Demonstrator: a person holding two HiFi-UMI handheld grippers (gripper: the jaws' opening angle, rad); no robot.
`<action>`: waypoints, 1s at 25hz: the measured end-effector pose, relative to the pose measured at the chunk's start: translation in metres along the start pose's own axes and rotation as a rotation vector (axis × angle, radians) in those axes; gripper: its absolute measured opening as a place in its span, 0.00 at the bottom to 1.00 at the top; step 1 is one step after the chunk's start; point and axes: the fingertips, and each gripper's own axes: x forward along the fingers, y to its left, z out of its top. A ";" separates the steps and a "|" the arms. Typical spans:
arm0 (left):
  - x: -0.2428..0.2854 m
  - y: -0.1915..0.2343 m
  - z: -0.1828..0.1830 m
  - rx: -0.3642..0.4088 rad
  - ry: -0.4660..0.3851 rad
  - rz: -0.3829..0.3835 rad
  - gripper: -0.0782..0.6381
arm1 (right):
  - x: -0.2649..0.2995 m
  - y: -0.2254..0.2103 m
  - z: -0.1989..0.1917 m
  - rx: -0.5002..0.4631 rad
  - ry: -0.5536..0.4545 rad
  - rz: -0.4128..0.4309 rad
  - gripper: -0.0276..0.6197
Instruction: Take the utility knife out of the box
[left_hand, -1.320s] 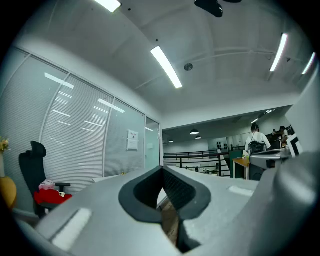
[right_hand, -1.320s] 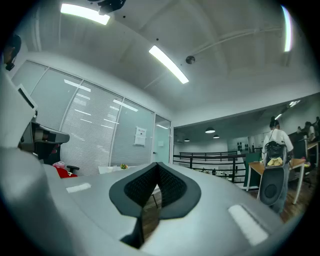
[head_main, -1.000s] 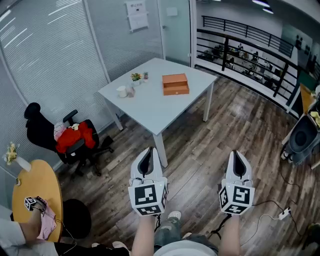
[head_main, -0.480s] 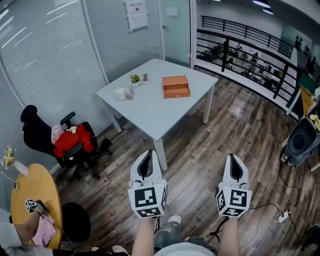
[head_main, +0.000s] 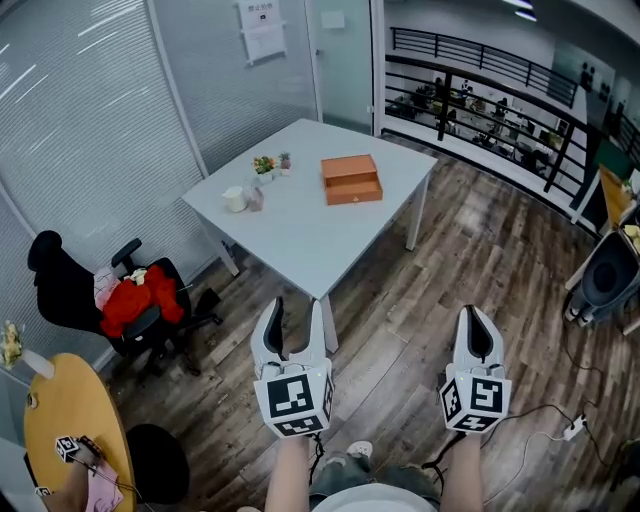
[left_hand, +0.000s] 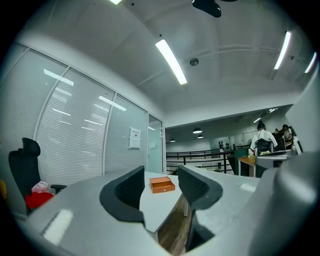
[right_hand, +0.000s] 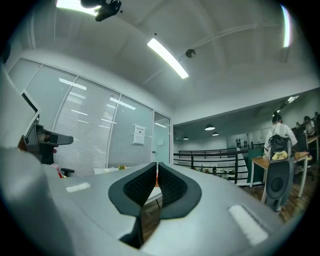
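Left gripper (head_main: 292, 325) fingers apart; right gripper (head_main: 477, 326) fingers closed

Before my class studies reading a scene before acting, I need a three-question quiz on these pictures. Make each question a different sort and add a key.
1. True or false: the left gripper holds the box.
2. Compare it with the right gripper: whose jaws are apart? A. the left's B. the right's C. both
3. Fill in: the box stands on the white ____.

Key
1. False: it is empty, well short of the box.
2. A: the right's are together.
3. table
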 end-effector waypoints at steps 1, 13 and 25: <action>0.004 0.004 -0.002 0.004 0.002 -0.004 0.40 | 0.004 0.002 -0.001 0.006 -0.001 -0.005 0.10; 0.046 0.016 -0.013 -0.018 0.009 -0.022 0.59 | 0.041 0.009 -0.007 -0.003 0.019 -0.011 0.10; 0.125 0.026 -0.024 -0.009 0.031 0.059 0.59 | 0.142 -0.008 -0.015 0.016 0.011 0.044 0.10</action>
